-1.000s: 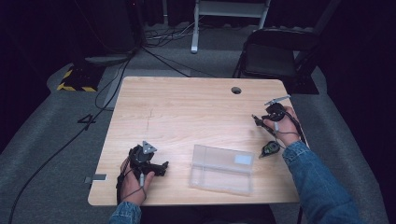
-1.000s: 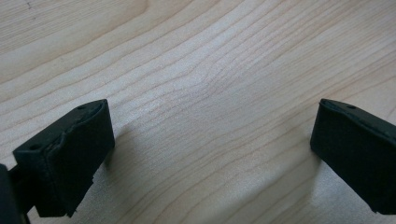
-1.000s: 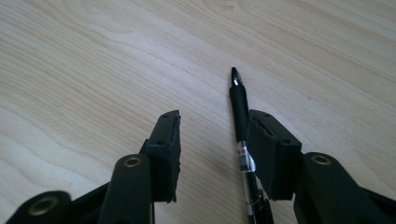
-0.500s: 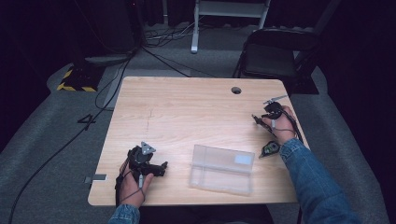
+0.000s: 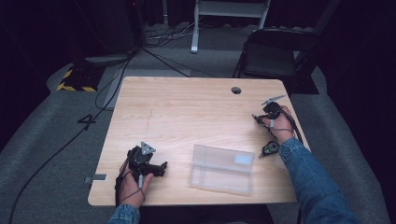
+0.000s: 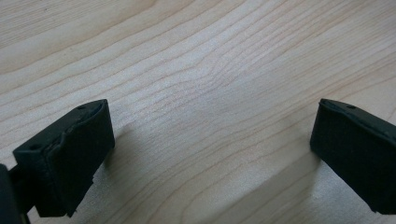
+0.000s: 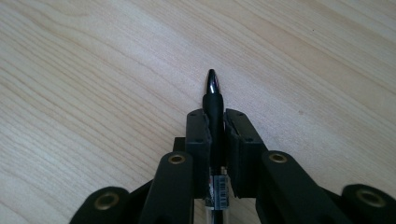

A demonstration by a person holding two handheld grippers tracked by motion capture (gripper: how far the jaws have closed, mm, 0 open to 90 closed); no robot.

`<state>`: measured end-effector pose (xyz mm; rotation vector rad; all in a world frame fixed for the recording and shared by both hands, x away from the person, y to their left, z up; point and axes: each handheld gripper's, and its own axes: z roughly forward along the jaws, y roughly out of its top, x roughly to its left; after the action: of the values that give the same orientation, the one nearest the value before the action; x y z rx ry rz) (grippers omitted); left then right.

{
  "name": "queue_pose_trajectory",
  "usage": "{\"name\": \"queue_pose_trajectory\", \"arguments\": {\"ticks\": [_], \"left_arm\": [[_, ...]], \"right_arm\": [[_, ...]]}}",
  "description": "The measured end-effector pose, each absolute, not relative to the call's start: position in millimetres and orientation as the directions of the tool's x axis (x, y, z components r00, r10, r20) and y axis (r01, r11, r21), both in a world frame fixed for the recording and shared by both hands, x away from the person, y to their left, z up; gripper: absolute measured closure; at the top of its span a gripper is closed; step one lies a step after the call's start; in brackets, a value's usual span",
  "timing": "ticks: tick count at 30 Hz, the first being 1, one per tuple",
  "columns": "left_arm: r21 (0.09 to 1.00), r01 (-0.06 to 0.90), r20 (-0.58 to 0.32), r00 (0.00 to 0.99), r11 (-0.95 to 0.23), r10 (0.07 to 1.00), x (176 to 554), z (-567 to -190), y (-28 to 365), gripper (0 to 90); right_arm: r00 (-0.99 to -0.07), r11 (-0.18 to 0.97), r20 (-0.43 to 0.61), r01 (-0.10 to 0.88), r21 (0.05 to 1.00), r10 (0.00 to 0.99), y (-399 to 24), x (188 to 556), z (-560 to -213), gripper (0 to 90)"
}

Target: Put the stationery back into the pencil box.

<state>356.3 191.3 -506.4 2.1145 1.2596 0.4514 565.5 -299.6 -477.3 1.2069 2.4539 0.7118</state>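
Right gripper [image 7: 215, 140], jaws just closed, clamps the pen [image 7: 214, 100], left gripper [image 6: 210, 154] gapes empty, and the case [image 5: 222, 169] awaits its pen.

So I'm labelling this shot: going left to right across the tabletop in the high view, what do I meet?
left gripper → clear plastic case → right gripper, shut on a pen
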Motion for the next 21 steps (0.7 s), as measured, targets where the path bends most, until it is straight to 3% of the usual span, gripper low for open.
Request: {"name": "queue_pose_trajectory", "arguments": {"ticks": [8,21], "left_arm": [[0.668,0.659,-0.026,0.484,-0.345,0.875,356.2,-506.4,191.3,0.2],[0.663,0.664,-0.023,0.480,-0.345,0.877,357.6,-506.0,191.2,0.1]], "right_arm": [[-0.598,0.555,-0.111,0.637,0.536,0.794,-300.2,565.0,-475.5,81.3],[-0.580,0.505,-0.104,0.591,0.629,0.808,-306.1,547.8,-438.7,81.3]]}}
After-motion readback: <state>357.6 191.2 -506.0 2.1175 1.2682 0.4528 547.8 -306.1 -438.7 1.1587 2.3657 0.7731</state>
